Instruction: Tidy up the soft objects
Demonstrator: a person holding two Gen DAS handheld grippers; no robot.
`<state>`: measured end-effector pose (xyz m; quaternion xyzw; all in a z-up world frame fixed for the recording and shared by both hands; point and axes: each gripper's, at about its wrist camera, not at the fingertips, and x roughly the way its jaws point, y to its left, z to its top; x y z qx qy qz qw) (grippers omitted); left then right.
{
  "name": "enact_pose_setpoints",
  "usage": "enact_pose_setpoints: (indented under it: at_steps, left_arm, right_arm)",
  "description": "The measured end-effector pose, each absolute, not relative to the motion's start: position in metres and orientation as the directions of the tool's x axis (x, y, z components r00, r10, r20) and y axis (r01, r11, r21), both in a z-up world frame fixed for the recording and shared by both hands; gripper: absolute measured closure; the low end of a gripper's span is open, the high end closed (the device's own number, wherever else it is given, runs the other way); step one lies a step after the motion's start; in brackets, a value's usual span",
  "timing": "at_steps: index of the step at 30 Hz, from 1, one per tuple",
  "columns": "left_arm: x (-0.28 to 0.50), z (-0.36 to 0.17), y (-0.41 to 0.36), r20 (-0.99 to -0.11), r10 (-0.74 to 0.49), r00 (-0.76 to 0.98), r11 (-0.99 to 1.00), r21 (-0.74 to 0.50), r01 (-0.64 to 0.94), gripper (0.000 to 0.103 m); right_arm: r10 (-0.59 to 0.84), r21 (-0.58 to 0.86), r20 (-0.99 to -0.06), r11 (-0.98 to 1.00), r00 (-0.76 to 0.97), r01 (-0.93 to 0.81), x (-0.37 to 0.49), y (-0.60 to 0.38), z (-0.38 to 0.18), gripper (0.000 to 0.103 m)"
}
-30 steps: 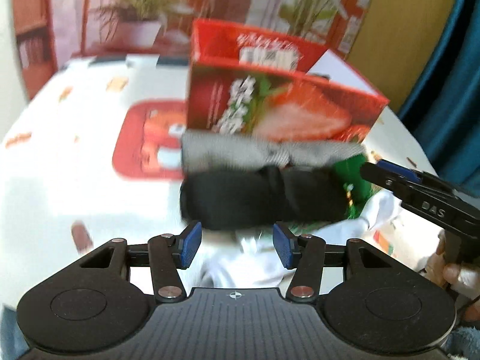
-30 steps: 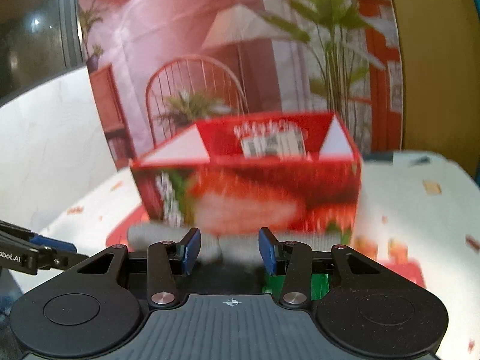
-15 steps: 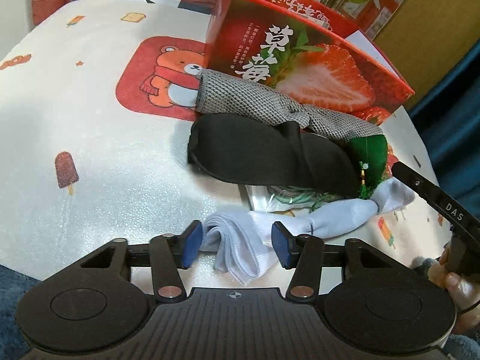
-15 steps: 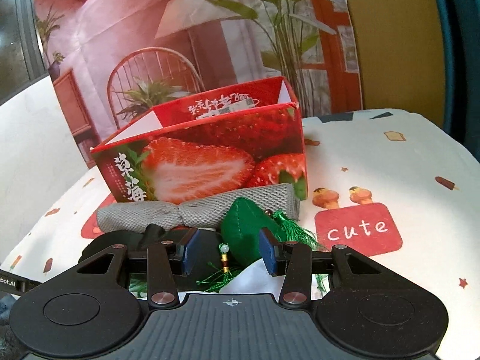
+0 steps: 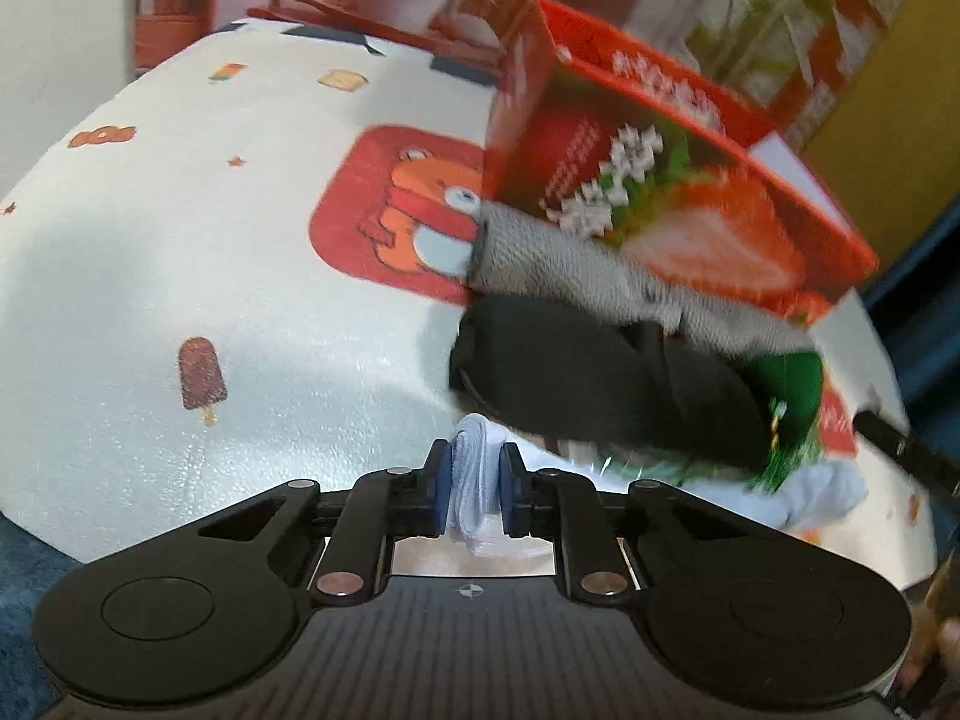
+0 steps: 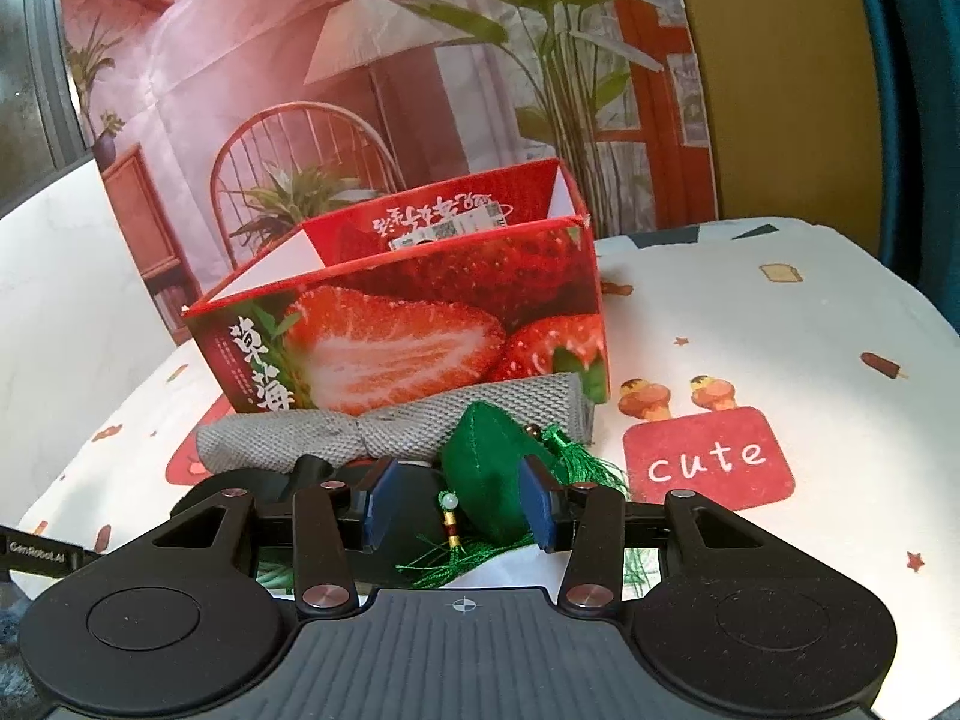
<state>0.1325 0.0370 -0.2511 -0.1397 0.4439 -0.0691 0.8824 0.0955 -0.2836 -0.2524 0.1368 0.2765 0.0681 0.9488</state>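
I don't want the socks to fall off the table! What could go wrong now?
1. The left hand-held gripper is shut on the white sock, whose other end lies under the black bundle; pulling may drag that bundle along.
2. The right hand-held gripper is open around the green pouch. Its tassel hangs loose and might snag.
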Motion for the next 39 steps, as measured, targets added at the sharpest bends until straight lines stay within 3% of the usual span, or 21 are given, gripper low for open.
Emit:
enact_pose_setpoints:
  at_steps: [8, 20, 29, 33, 38, 39]
  left_arm:
    - [0.133, -0.252, 0.053, -0.761, -0.183, 0.622, 0.945, -0.31, -0.101, 0.086]
    - [0.137, -0.263, 0.056, -0.789, -0.183, 0.586, 0.946, -0.305, -0.114, 0.084]
    - [0.14, -0.268, 0.053, -0.802, -0.193, 0.565, 0.949, -0.299, -0.1, 0.07]
    - [0.14, -0.268, 0.049, -0.796, -0.216, 0.566, 0.949, -0.307, -0.069, 0.055]
    - [0.14, -0.268, 0.047, -0.793, -0.22, 0.568, 0.951, -0.304, -0.056, 0.057]
    - [0.14, -0.268, 0.048, -0.793, -0.221, 0.568, 0.95, -0.306, -0.058, 0.063]
  right_arm:
    - [0.2, 0.321, -0.527, 0.947, 0.826, -0.025, 0.089, -0.29, -0.246, 0.062]
    - [0.245, 0.267, -0.659, 0.96, 0.711, -0.084, 0.096, -0.262, -0.272, 0.055]
    - [0.168, 0.225, -0.716, 0.974, 0.678, -0.004, 0.098, -0.266, -0.28, 0.057]
    - [0.193, 0.237, -0.724, 0.971, 0.662, -0.024, 0.098, -0.266, -0.284, 0.062]
    - [0.195, 0.222, -0.727, 0.974, 0.659, -0.043, 0.099, -0.261, -0.285, 0.062]
    - [0.193, 0.223, -0.723, 0.974, 0.663, -0.041, 0.099, -0.262, -0.284, 0.063]
